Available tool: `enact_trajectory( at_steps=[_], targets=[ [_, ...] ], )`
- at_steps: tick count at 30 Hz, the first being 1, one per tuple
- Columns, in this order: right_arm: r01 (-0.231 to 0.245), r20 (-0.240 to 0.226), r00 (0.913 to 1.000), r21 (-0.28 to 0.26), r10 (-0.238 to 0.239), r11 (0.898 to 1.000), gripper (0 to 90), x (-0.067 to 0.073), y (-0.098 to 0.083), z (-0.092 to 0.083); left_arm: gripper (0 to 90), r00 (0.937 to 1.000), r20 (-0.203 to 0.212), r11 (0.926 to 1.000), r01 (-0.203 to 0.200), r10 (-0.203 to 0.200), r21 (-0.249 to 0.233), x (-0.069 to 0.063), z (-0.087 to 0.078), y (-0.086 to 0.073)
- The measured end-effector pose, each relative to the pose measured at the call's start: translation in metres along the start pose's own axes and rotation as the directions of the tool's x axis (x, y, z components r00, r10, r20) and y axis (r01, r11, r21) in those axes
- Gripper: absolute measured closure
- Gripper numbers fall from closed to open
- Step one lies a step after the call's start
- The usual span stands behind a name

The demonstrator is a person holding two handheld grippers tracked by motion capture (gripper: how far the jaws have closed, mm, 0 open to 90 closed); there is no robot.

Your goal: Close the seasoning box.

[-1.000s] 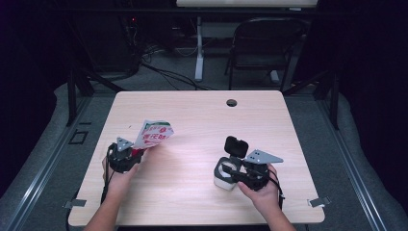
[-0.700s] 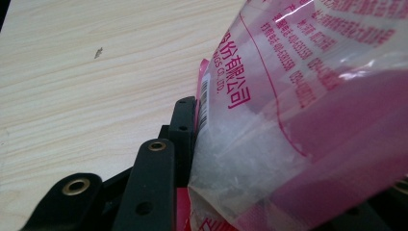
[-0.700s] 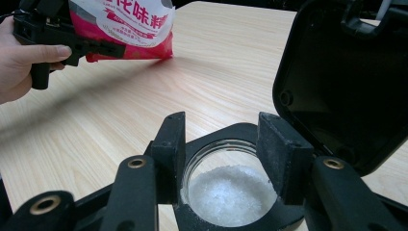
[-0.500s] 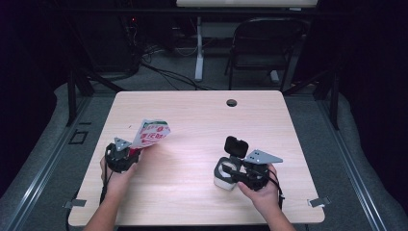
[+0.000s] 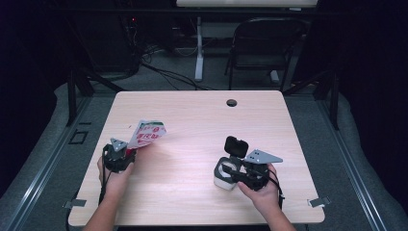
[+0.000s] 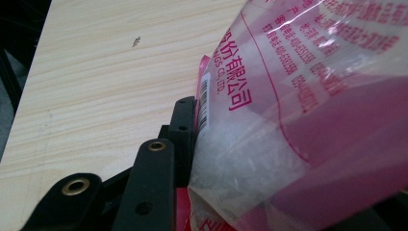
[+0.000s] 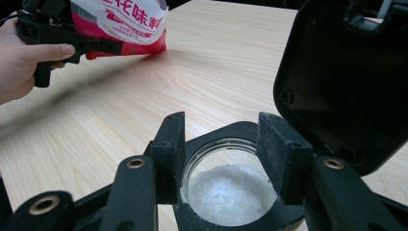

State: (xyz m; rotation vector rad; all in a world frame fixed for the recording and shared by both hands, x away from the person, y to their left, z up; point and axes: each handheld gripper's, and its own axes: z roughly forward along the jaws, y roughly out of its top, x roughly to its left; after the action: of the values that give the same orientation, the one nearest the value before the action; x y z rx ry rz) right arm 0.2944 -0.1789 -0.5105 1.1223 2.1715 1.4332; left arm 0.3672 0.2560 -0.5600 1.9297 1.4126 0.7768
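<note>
**Holding a seasoning bag and an open jar over the wooden table**

Looking down from the high view, we see our left gripper (image 5: 126,155) near the left edge of the light wooden table (image 5: 192,120), its jaws closed on the lower end of a white and pink plastic bag of crystals (image 5: 146,133). The bag tilts up and away to the right, lifted off the tabletop. On the right side, our right gripper (image 5: 231,172) clasps a small round clear jar (image 5: 222,174) that stands on the table, its black hinged lid (image 5: 236,146) flipped upright behind it. Bag and jar are well apart. A round black grommet hole (image 5: 232,102) sits near the far edge of the table.

Turning to the left gripper view, we find the bag (image 6: 298,120) close against the lens, printed with pink lettering and a barcode strip. One black jaw presses against its side, and white crystals are bunched inside the clear plastic just beside that jaw. The other jaw is hidden behind the bag.

Moving to the right gripper view, we see both black jaws set against the sides of the jar (image 7: 228,192), whose mouth is open and which holds white crystals. The lid (image 7: 346,82) stands open at the right. Farther off, our left hand (image 7: 21,57) holds the bag (image 7: 122,24) above the table.
</note>
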Motion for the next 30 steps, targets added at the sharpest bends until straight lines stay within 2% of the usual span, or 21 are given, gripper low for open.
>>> enact_trajectory(
  at_steps=[6,10,11,12,15,17,20,27,30],
  targets=[
    [0.0,0.0,1.0,-0.001,0.0,1.0,53.5,0.0,0.0,0.0,67.9,0.9996,-0.008,0.9995,-0.027,0.027,0.014,-0.002,0.002,0.0],
    [-0.004,-0.001,1.0,0.001,0.004,1.0,53.4,0.0,0.0,0.0,65.6,0.9995,0.005,0.999,-0.033,0.032,0.029,-0.003,0.003,-0.001],
    [-0.005,-0.001,1.0,0.001,0.005,1.0,53.4,0.0,0.0,0.0,63.1,0.9989,0.008,0.9984,-0.046,0.046,0.032,-0.004,0.003,-0.001],
    [-0.003,0.001,1.0,-0.002,0.003,1.0,53.4,0.0,0.0,0.0,60.0,0.9991,0.01,0.9987,-0.042,0.042,0.028,-0.005,0.003,-0.002],
    [-0.001,-0.001,1.0,0.001,0.001,1.0,53.3,0.0,0.0,0.0,52.0,0.9959,-0.007,0.9954,-0.09,0.09,0.033,-0.011,0.003,-0.002],
    [-0.001,-0.001,1.0,0.002,0.001,1.0,53.3,0.0,0.0,0.0,47.0,0.9952,-0.001,0.9945,-0.098,0.098,0.036,-0.013,0.003,-0.003],
    [-0.007,0.001,1.0,-0.002,0.007,1.0,53.3,0.0,0.0,0.0,41.3,0.994,0.013,0.9937,-0.109,0.109,0.028,-0.016,0.003,-0.004],
    [-0.006,0.002,1.0,-0.004,0.006,1.0,53.2,-0.001,0.001,0.0,39.8,0.9897,0.009,0.9897,-0.143,0.143,0.006,-0.022,-0.003,-0.002],
    [-0.003,0.003,1.0,-0.004,0.003,1.0,53.1,-0.002,0.001,0.0,39.9,0.9887,0.019,0.9888,-0.148,0.149,-0.019,-0.025,-0.007,-0.001]
  ],
)
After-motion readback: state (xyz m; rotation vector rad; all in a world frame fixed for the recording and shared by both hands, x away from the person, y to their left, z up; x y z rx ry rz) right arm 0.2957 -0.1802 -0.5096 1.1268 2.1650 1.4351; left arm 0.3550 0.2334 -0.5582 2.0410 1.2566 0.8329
